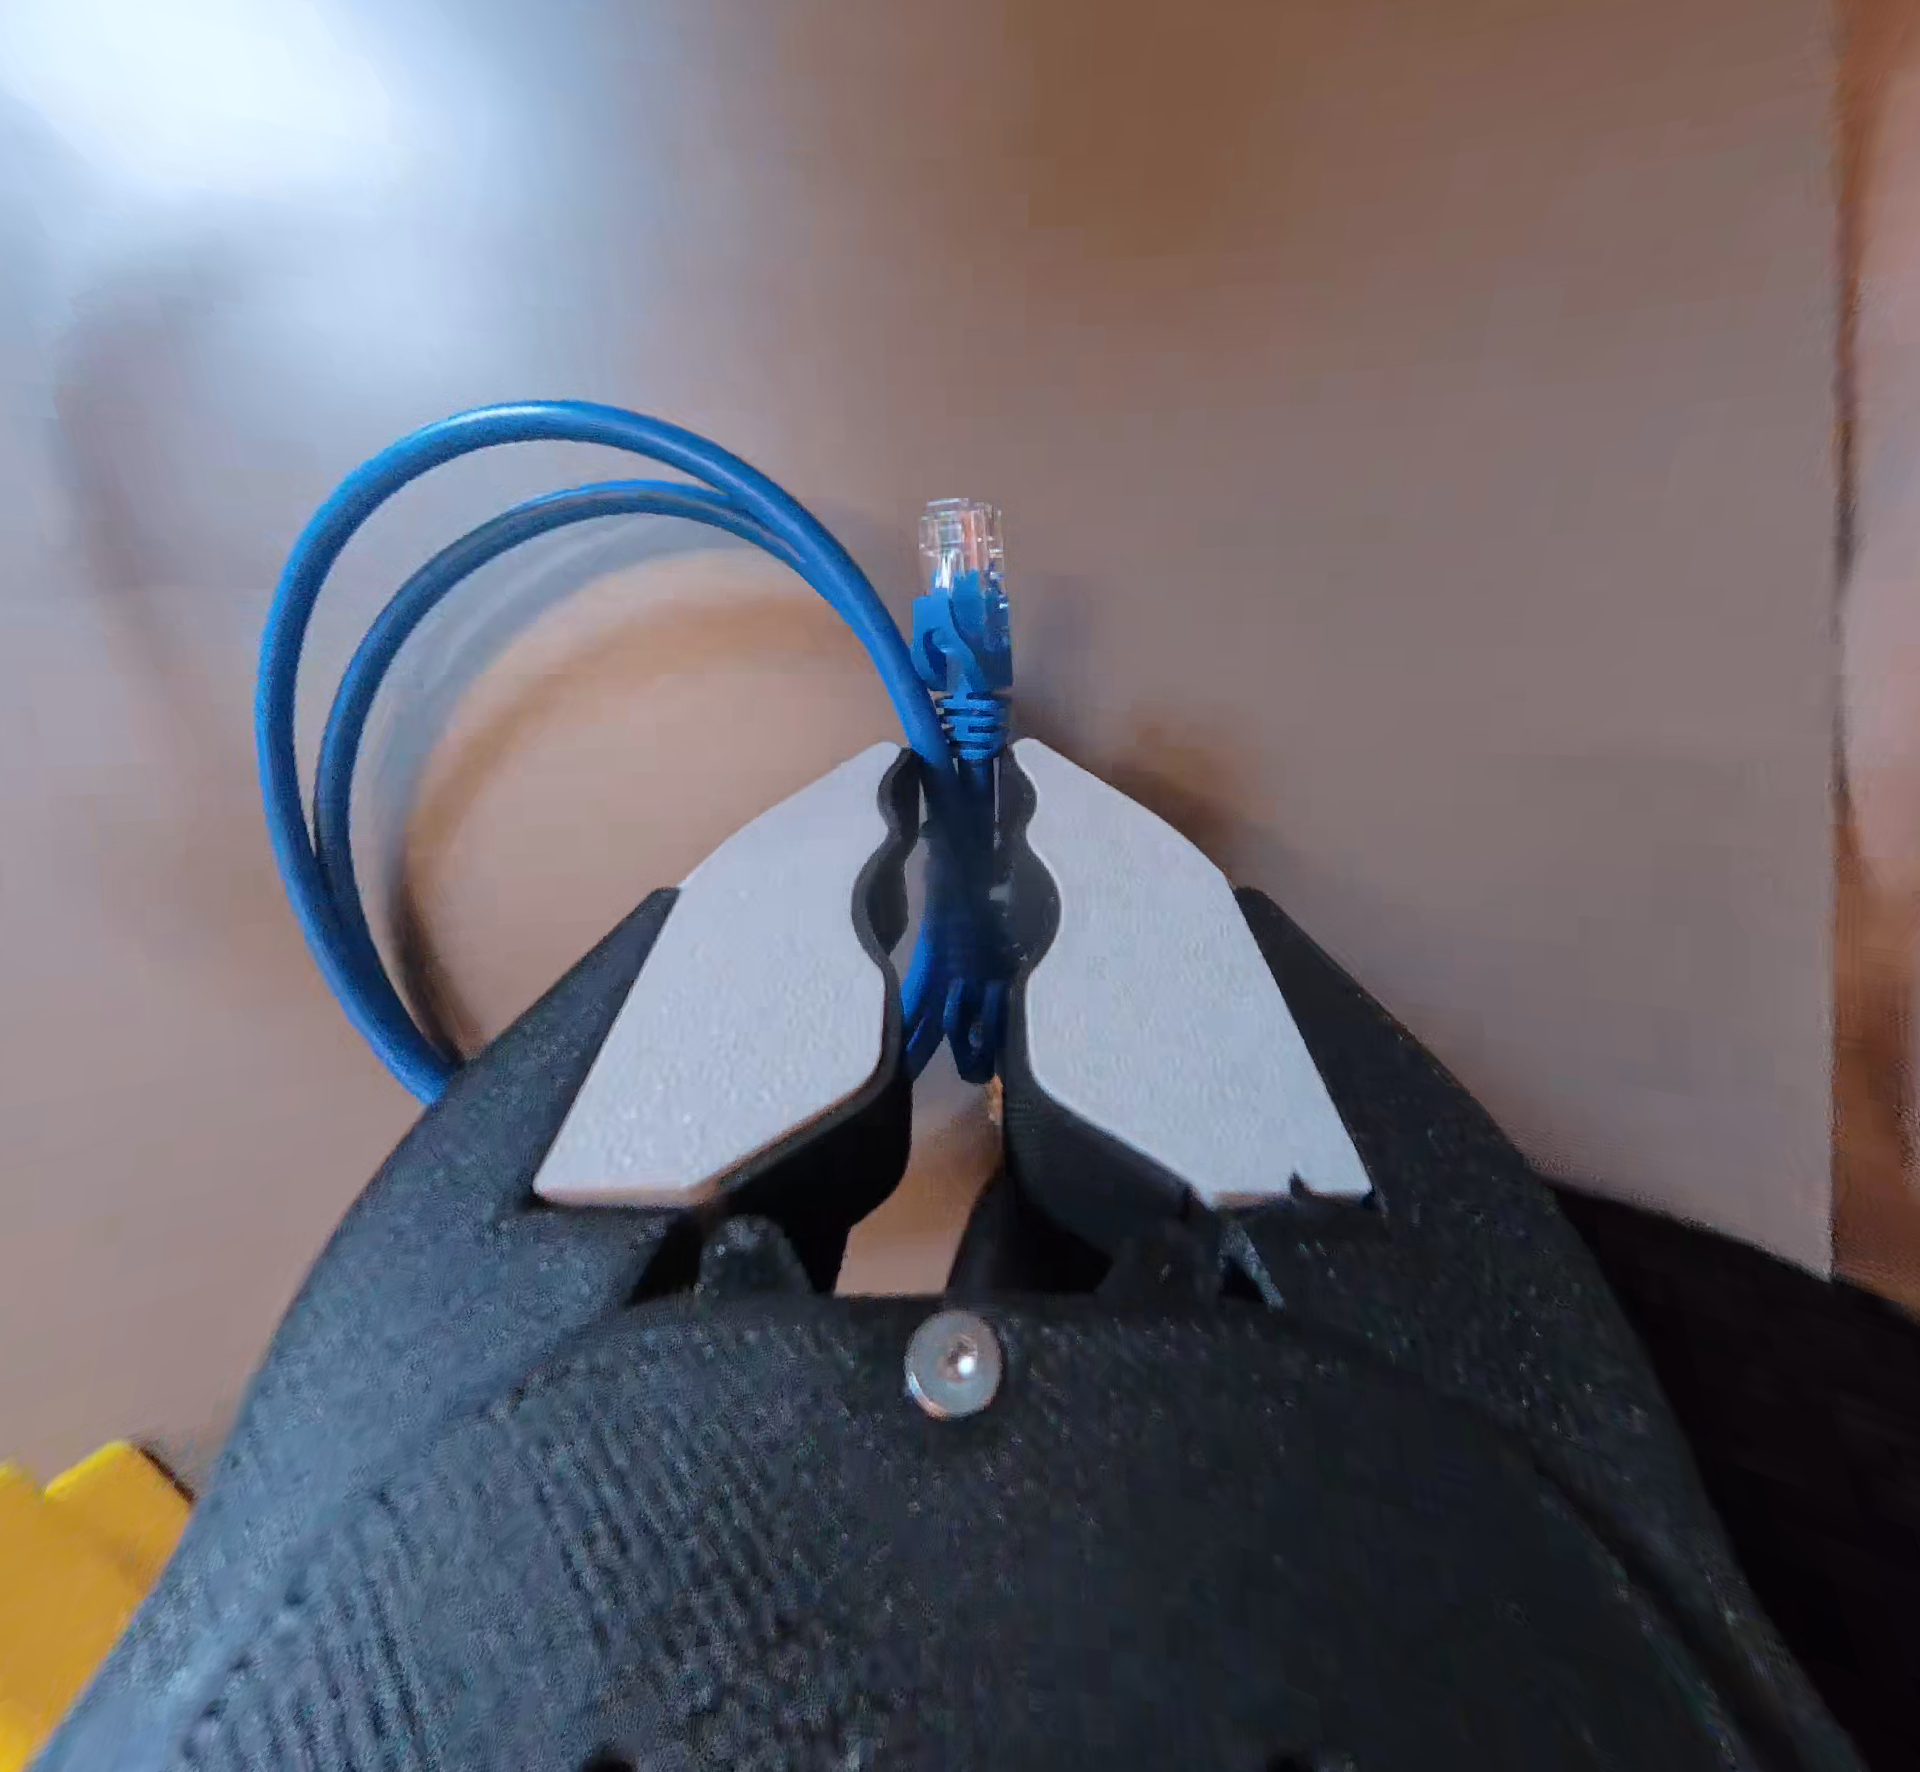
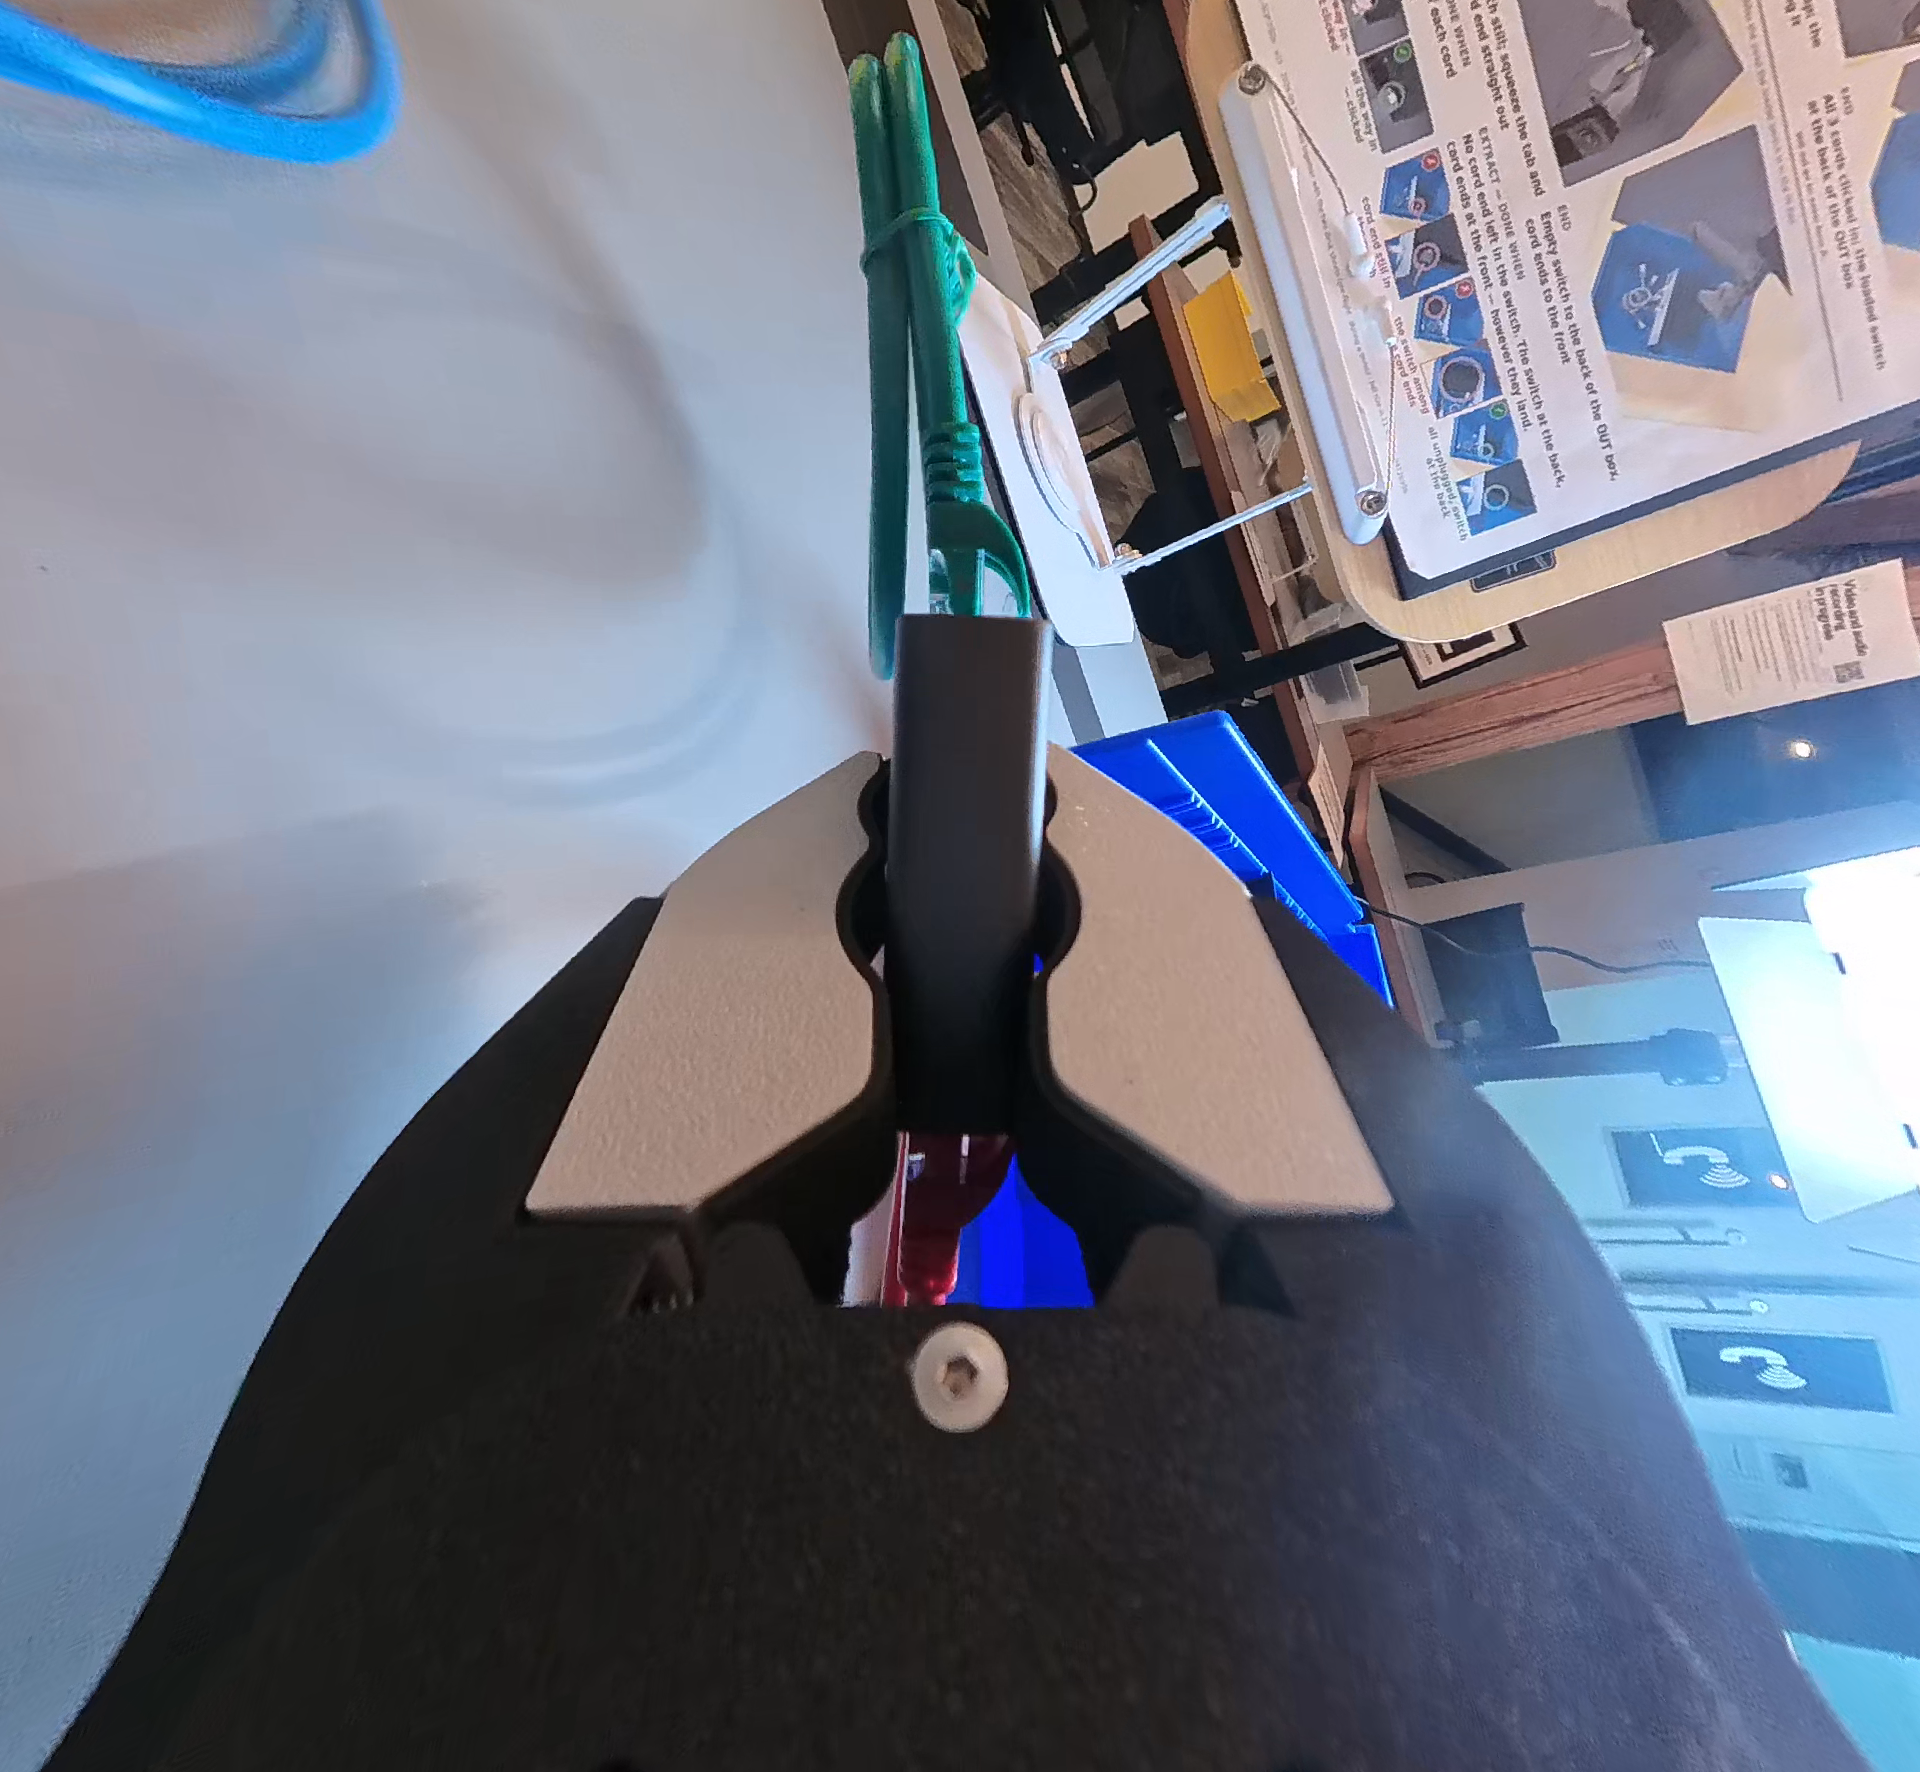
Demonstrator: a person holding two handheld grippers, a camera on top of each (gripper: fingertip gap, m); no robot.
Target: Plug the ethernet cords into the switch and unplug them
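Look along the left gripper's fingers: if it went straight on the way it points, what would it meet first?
Probably only the blurred brownish surface ahead. The left gripper is shut on the blue ethernet cord, whose clear plug leads, so the plug would likely touch first. How far off that surface lies is unclear.

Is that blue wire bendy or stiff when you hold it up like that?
Probably bendy but springy: the blue cord arcs out of the left tool in round loops without drooping. It likely weighs little, since a pinch near the plug holds the bundle. The clear plug looks stiff and stands straight beyond the fingertips.
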